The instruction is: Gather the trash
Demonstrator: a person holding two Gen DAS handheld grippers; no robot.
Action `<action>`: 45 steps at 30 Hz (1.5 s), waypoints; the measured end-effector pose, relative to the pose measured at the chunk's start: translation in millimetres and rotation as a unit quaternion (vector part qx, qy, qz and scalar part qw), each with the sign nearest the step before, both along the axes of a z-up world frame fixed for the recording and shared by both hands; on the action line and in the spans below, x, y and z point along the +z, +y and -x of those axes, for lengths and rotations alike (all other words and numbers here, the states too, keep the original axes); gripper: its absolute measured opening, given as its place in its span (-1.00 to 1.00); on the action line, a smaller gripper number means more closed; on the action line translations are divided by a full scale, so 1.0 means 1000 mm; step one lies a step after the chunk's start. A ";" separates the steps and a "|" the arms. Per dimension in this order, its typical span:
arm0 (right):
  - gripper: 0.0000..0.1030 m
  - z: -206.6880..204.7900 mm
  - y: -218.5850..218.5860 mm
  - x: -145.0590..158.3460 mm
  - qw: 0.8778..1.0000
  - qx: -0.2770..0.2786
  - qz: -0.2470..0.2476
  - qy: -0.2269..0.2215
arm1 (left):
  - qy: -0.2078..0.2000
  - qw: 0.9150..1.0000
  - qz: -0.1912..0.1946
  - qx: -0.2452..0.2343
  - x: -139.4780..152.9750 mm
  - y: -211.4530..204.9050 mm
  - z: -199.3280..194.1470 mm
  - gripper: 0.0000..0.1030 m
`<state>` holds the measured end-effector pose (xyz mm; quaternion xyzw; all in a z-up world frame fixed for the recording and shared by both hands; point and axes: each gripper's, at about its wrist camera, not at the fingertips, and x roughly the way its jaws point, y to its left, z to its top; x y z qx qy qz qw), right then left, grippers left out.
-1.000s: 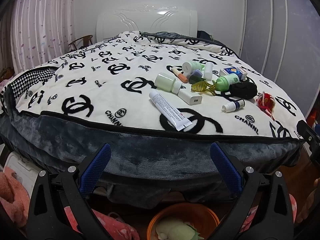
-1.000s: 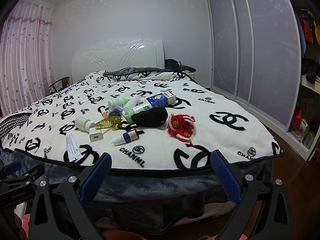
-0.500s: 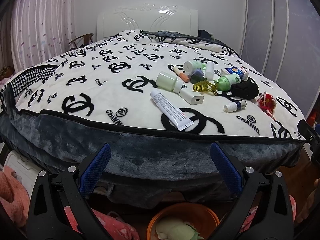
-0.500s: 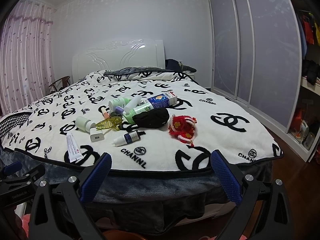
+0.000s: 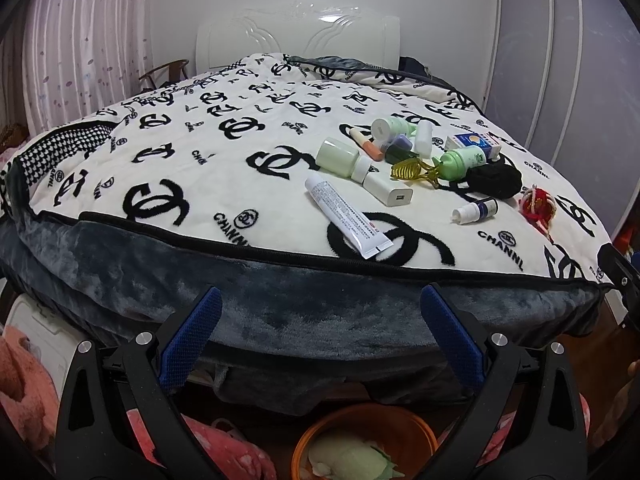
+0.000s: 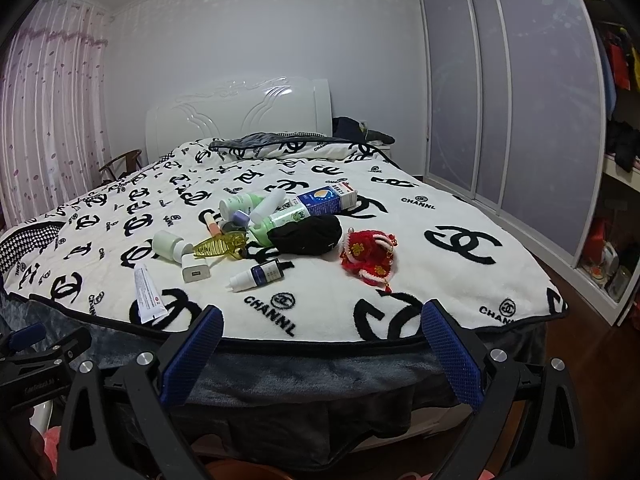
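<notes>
Left tongs [image 5: 320, 332]: I hold them wide, empty, short of the bed's foot edge.
Right tongs [image 6: 322, 348]: wide, empty, at that edge.
Trash: white tube [image 5: 346, 215] at 12 o'clock near the blanket hem [image 5: 280, 252]; bottle pile [image 6: 276, 216] beyond.
Orange bin [image 5: 364, 440]: 6 o'clock, below the left tongs.

Both grippers stand off the foot of the bed [image 5: 168, 168], jaws spread, nothing between the pads. The near strip of blanket ahead of the right gripper [image 6: 320, 344] is bare. Ahead of the left gripper [image 5: 320, 328] a white tube [image 5: 346, 216] lies near the edge. Behind it the clutter is tight: white charger [image 5: 389, 190] touching a pale green bottle [image 5: 340, 158], yellow hair clip [image 5: 414, 170] against a black cloth bundle [image 5: 494, 179]. A small dropper bottle [image 6: 258, 275] and a red knitted pouch [image 6: 370, 256] lie apart, with open blanket around them.
</notes>
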<state>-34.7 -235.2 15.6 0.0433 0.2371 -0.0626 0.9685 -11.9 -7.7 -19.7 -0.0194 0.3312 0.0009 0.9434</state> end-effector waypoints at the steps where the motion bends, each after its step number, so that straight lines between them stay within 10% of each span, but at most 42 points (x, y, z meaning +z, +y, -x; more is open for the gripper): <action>1: 0.90 0.001 -0.001 0.000 1.000 0.000 0.000 0.000 | 0.002 1.000 0.003 0.000 0.000 0.002 -0.001 0.89; 21: 0.90 -0.004 0.002 -0.017 1.000 0.015 -0.021 0.015 | 0.113 0.991 0.053 0.050 0.001 0.000 -0.147 0.89; 31: 0.90 -0.005 -0.006 -0.023 0.999 0.019 -0.039 0.021 | 0.202 0.972 0.065 0.098 -0.036 -0.004 -0.191 0.84; 40: 0.90 -0.002 -0.008 -0.023 0.998 0.018 -0.050 0.020 | 0.184 0.975 0.086 0.085 -0.031 0.018 -0.176 -0.25; 45: 0.90 0.001 -0.003 -0.021 0.999 0.022 -0.044 0.017 | 0.167 0.973 0.147 0.052 -0.032 0.039 -0.167 -0.32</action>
